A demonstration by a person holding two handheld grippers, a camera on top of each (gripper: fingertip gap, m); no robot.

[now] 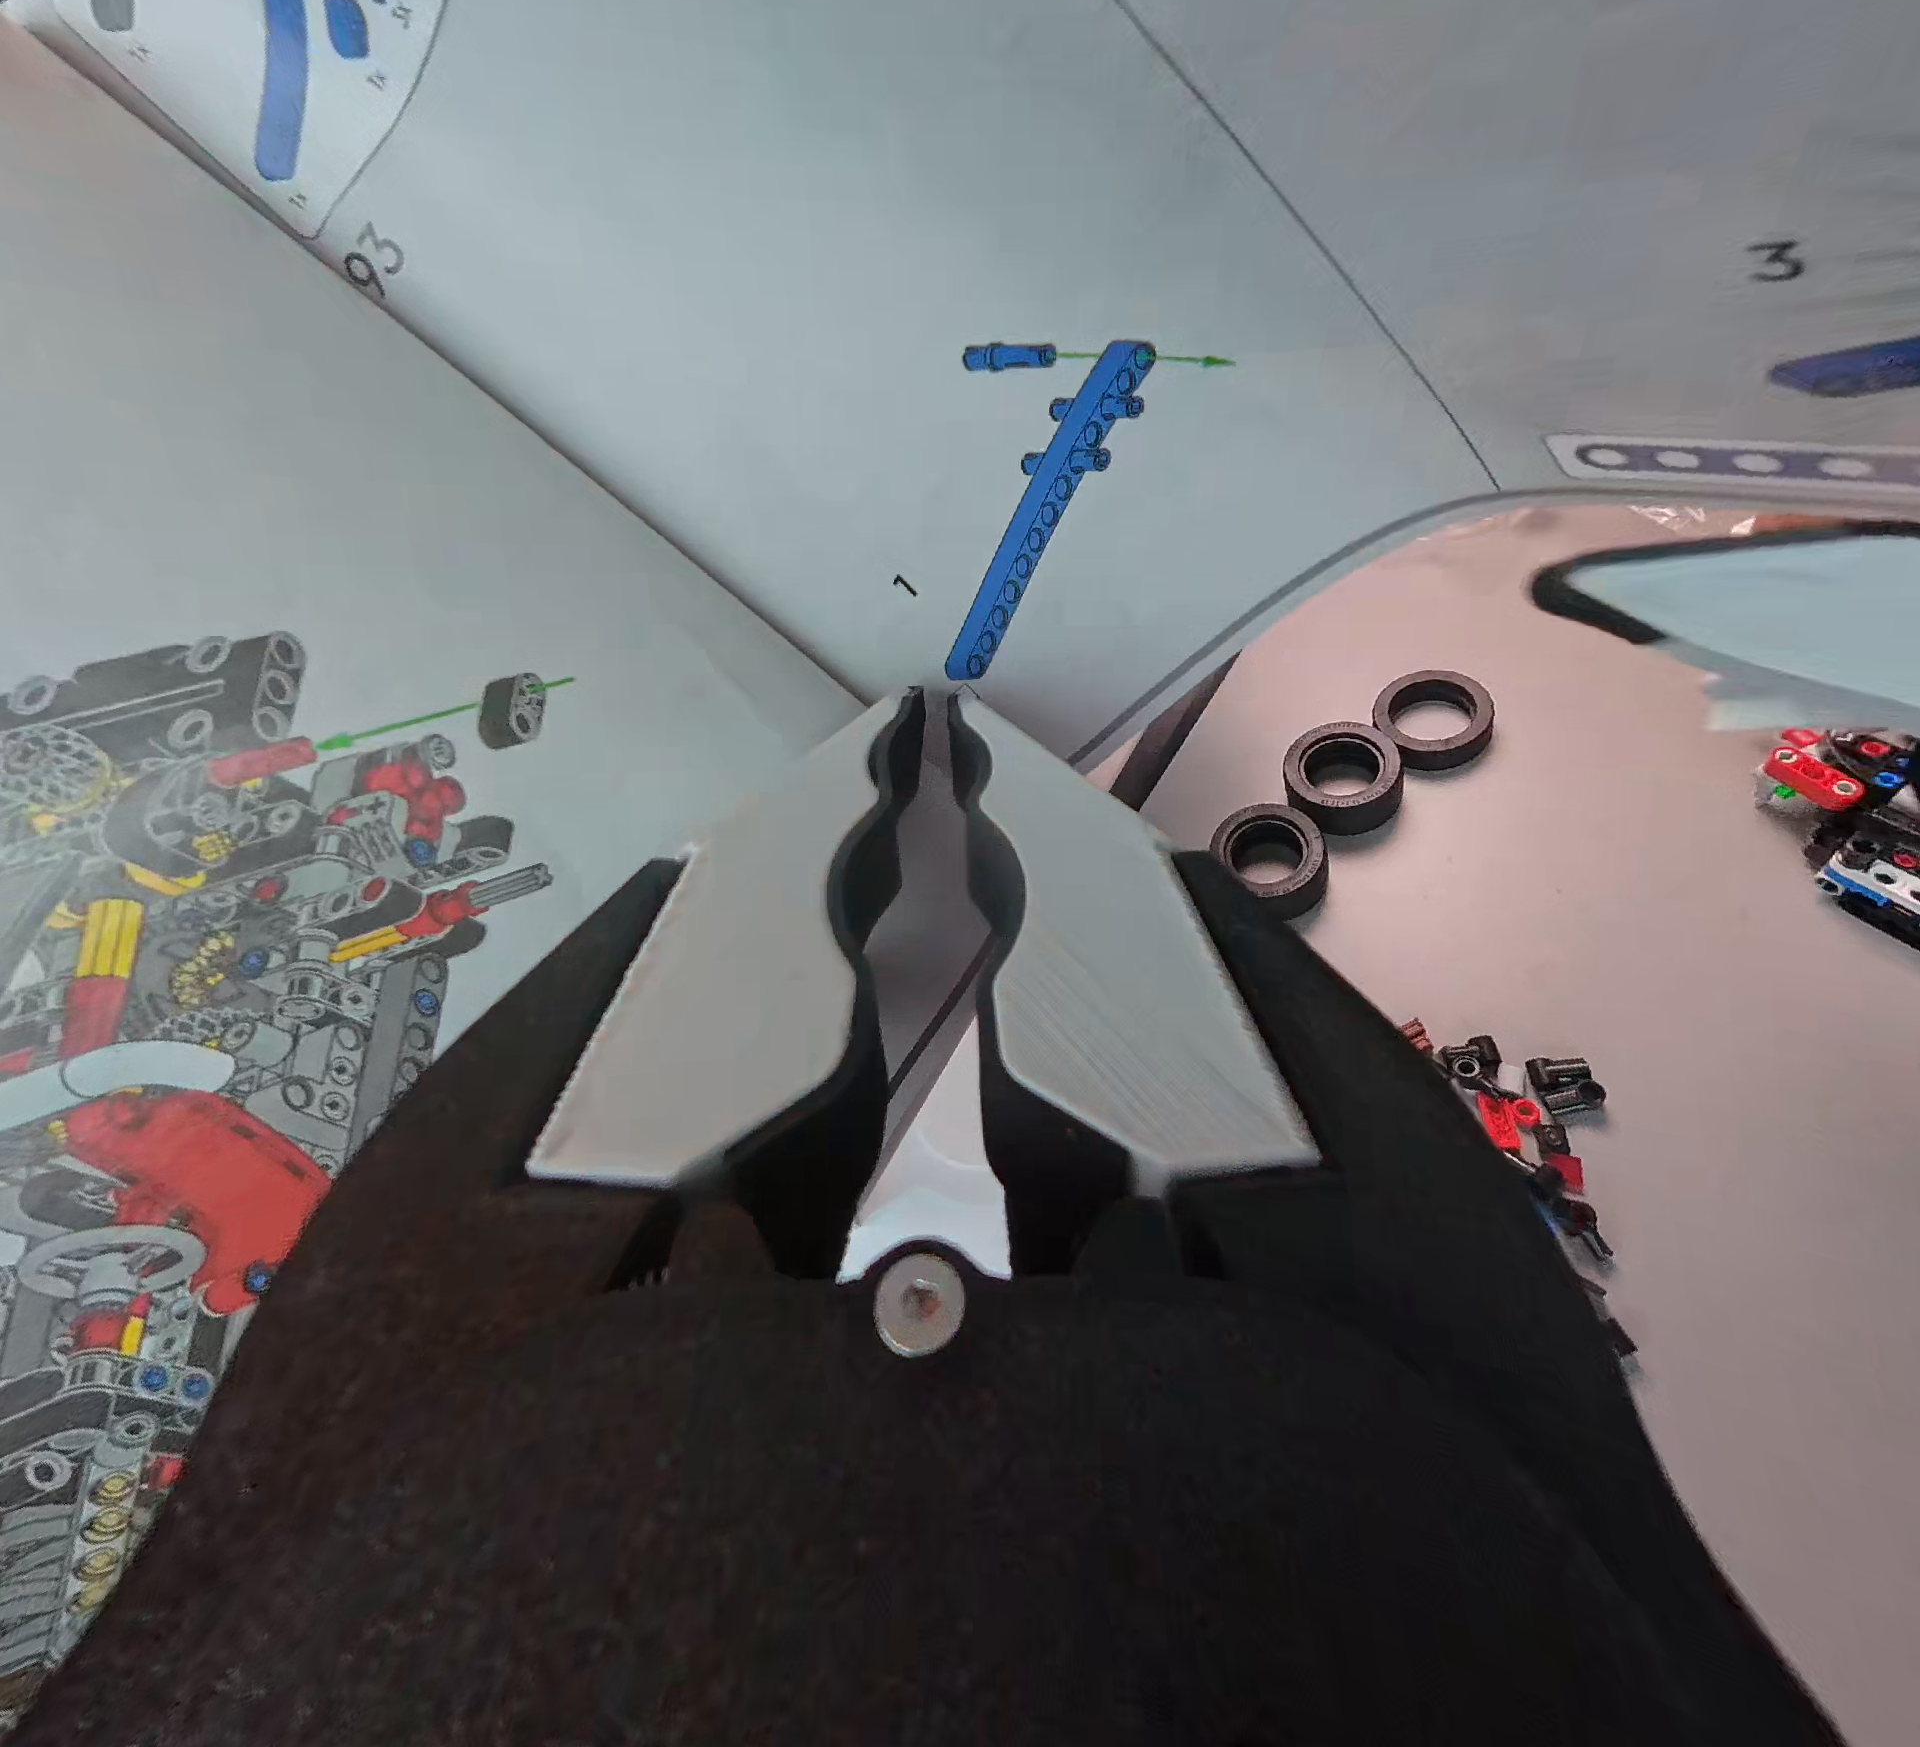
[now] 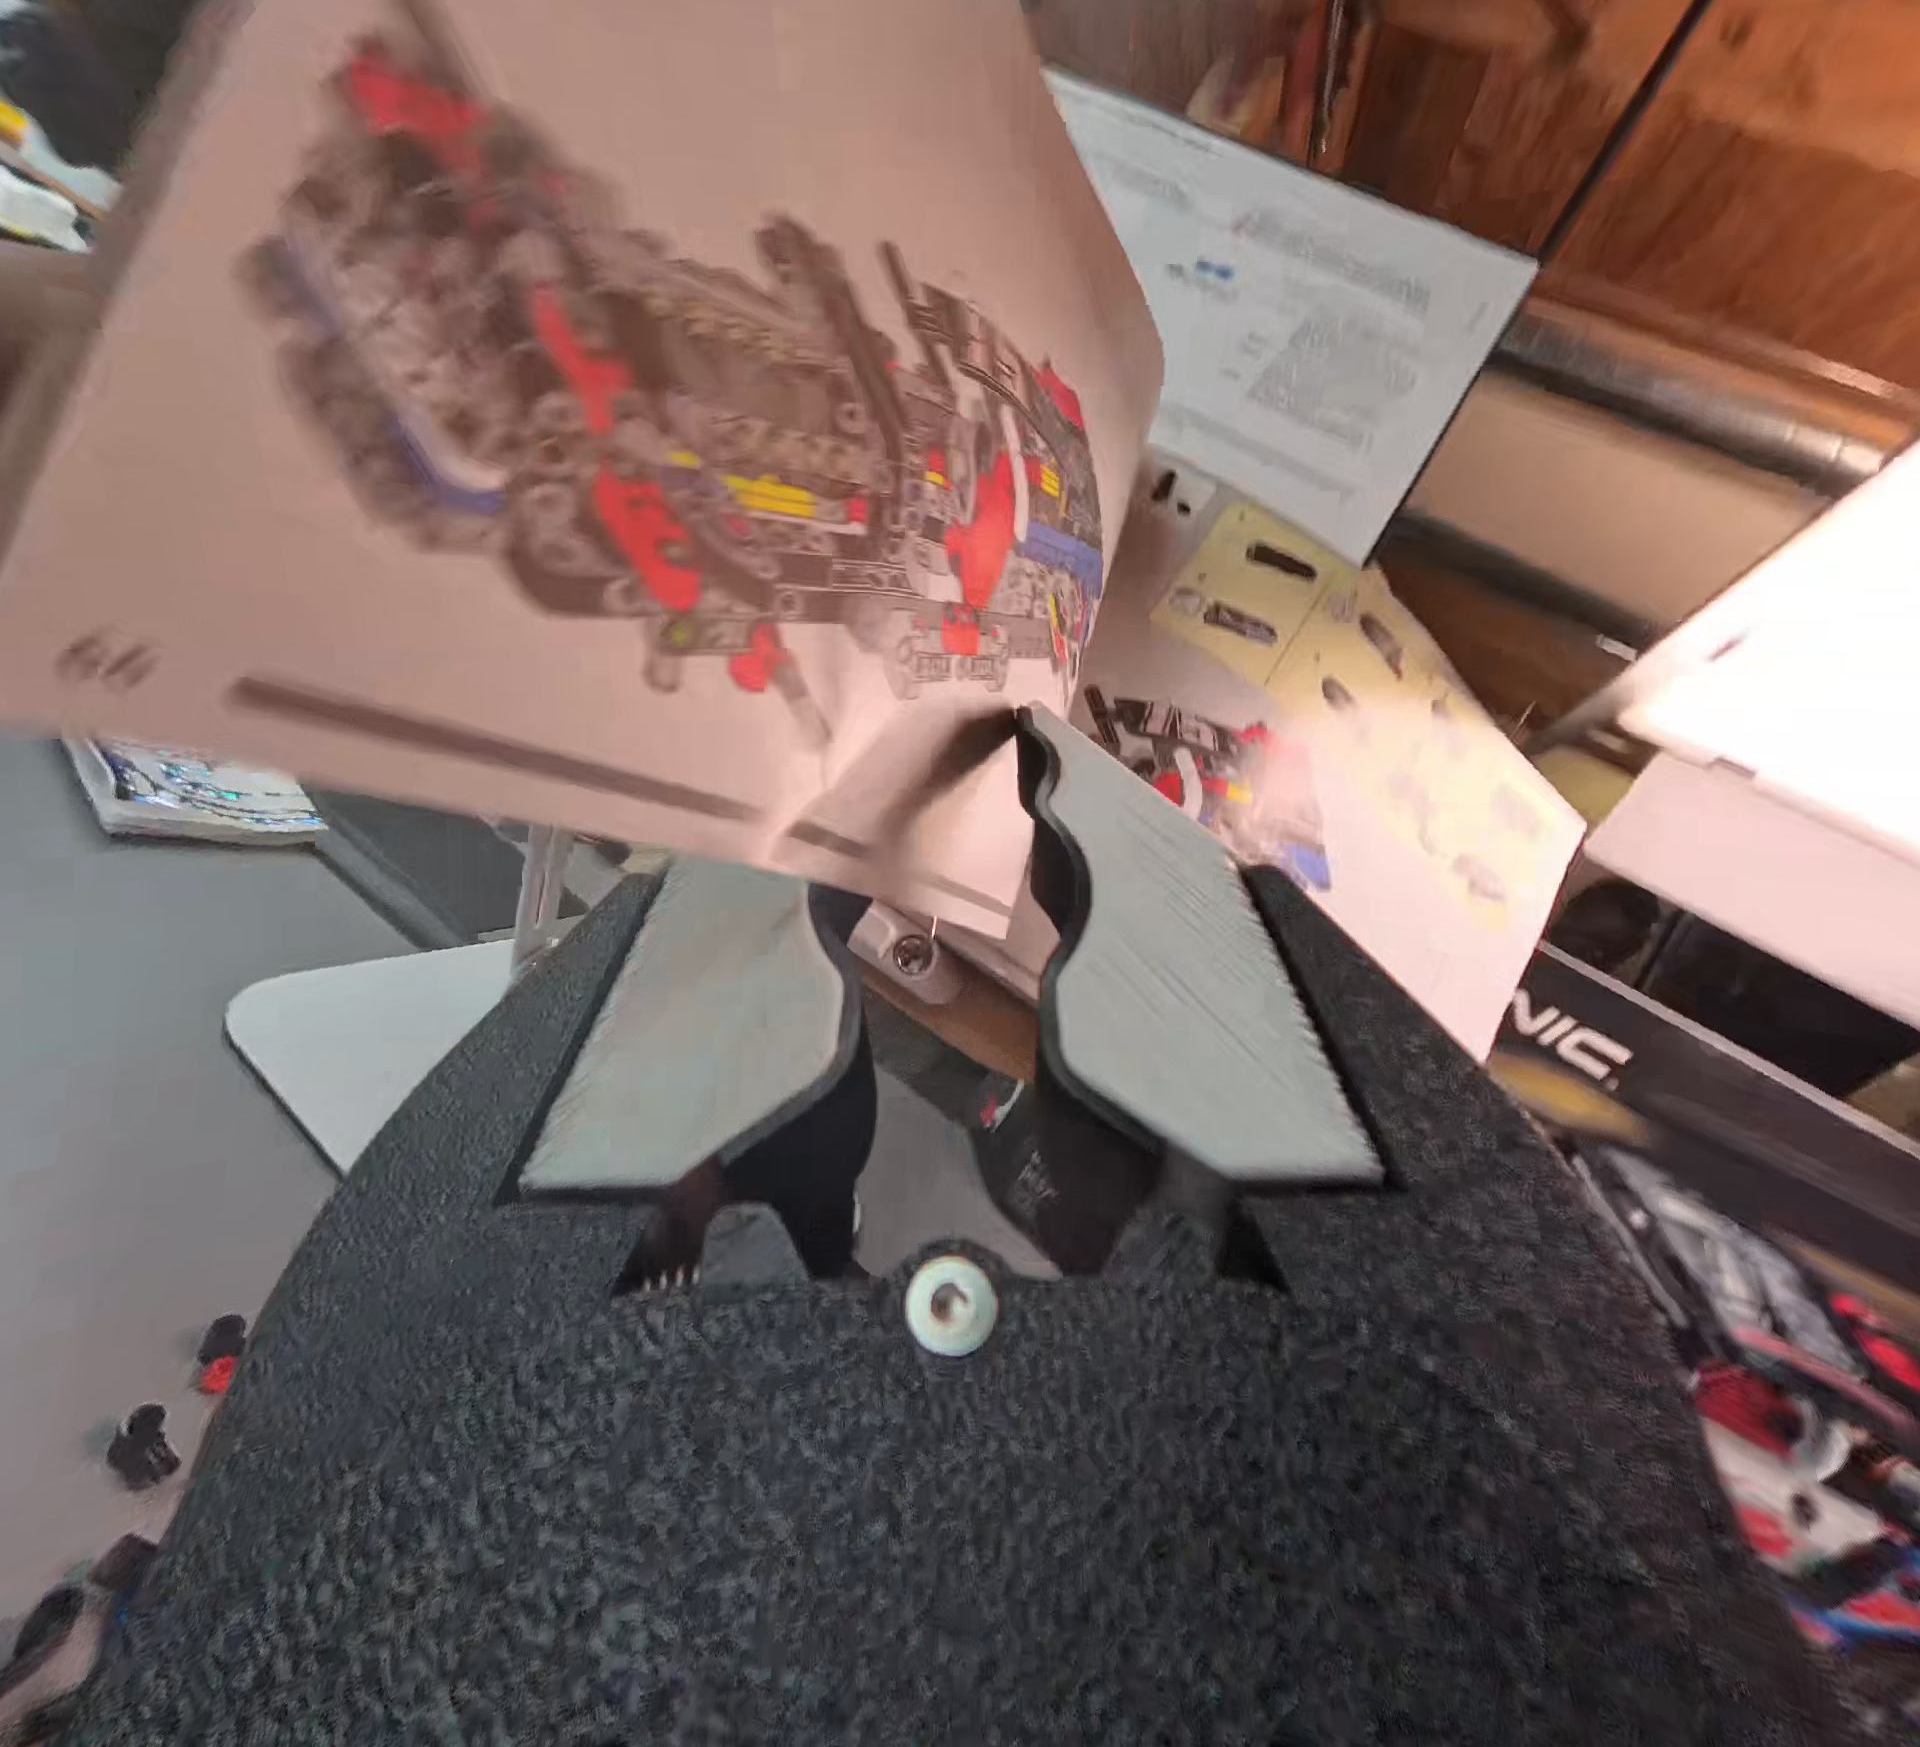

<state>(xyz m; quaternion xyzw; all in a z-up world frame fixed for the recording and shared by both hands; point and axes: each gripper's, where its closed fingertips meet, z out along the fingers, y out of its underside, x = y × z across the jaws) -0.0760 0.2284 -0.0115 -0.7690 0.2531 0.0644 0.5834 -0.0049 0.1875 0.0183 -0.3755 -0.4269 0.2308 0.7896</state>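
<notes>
- Paper filled the left wrist view: an open, pale printed instruction booklet [image 1: 727, 243] with coloured drawings of building-brick parts lay close under the left gripper [image 1: 935, 695].
- The left gripper's grey, wavy-edged fingers [image 1: 769, 949] met at their tips over the booklet's centre fold; the jaws stood together, and whether they pinched a page could not be told.
- Three black rubber toy tyres [image 1: 1342, 781] sat in a row on the grey table [image 1: 1507, 1074] just right of the booklet, with small loose red and black brick pieces [image 1: 1517, 1126] nearer.
- The right gripper [image 2: 1013, 721] had its jaws clamped on the lower edge of a lifted, blurred booklet page [image 2: 582, 367], which stood up in front of it.
- A white monitor [image 2: 1288, 315] stood behind.
</notes>
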